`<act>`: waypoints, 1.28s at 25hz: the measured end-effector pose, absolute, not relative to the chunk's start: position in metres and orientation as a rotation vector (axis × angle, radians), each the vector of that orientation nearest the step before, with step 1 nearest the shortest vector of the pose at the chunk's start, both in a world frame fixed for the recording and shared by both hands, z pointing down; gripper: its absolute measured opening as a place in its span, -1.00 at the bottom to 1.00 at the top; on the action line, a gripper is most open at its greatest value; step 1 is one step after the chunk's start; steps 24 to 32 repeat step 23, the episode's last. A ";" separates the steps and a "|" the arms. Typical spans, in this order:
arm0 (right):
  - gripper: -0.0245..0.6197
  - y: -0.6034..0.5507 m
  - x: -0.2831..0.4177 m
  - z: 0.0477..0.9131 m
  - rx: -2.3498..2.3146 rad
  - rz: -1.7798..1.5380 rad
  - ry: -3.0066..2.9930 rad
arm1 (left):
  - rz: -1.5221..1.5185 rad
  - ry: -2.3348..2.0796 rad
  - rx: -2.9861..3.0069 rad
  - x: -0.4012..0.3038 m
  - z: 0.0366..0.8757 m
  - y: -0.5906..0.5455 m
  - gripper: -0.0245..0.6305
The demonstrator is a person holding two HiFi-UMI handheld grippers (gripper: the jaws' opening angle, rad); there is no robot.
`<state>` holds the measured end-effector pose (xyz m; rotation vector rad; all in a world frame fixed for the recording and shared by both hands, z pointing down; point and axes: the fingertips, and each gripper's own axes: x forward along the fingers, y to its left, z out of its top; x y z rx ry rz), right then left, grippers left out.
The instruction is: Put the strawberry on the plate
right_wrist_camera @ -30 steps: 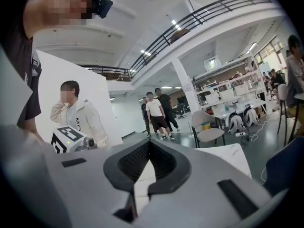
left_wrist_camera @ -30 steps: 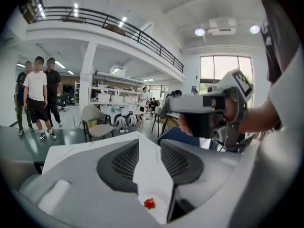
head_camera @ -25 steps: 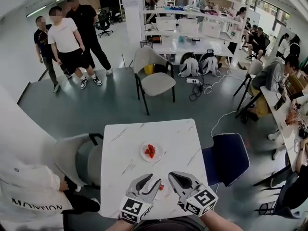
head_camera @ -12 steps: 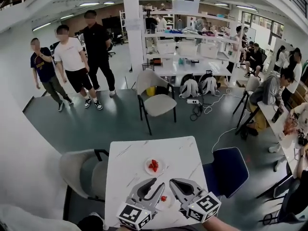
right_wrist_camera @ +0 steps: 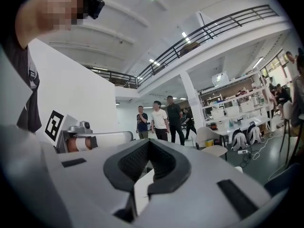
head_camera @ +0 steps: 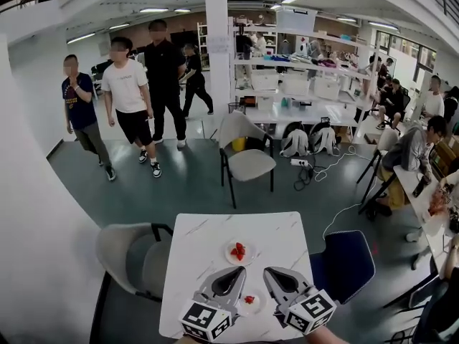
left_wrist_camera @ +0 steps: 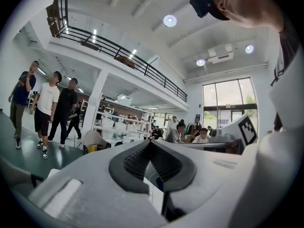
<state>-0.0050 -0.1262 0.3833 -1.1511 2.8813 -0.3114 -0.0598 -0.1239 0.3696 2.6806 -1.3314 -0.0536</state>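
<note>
A small white plate (head_camera: 238,252) with red strawberry pieces (head_camera: 239,250) sits mid-table in the head view. Nearer me, one more strawberry (head_camera: 249,299) lies on what looks like a second small white dish, low between the two gripper bodies. My left gripper (head_camera: 241,270) is shut and empty, with its tips just left of that fruit. In the left gripper view the left gripper (left_wrist_camera: 151,142) has its ribbed pads meeting, aimed out into the room. My right gripper (head_camera: 268,271) is shut too, and the right gripper (right_wrist_camera: 149,141) holds nothing.
The white marble table (head_camera: 208,242) has a grey chair (head_camera: 133,253) at its left and a blue chair (head_camera: 351,264) at its right. A beige chair (head_camera: 247,160) stands beyond it. Several people (head_camera: 133,99) stand at the far left, with desks and shelves behind.
The left gripper's jaws have gone from spread wide to shut with nothing in them. The head view has tipped upward, so the table and both grippers sit lower in the frame.
</note>
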 end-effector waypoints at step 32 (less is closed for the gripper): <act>-0.92 -0.123 0.011 0.395 -1.162 -0.305 2.891 | -0.036 -1.315 2.677 -0.036 0.382 -0.123 -0.90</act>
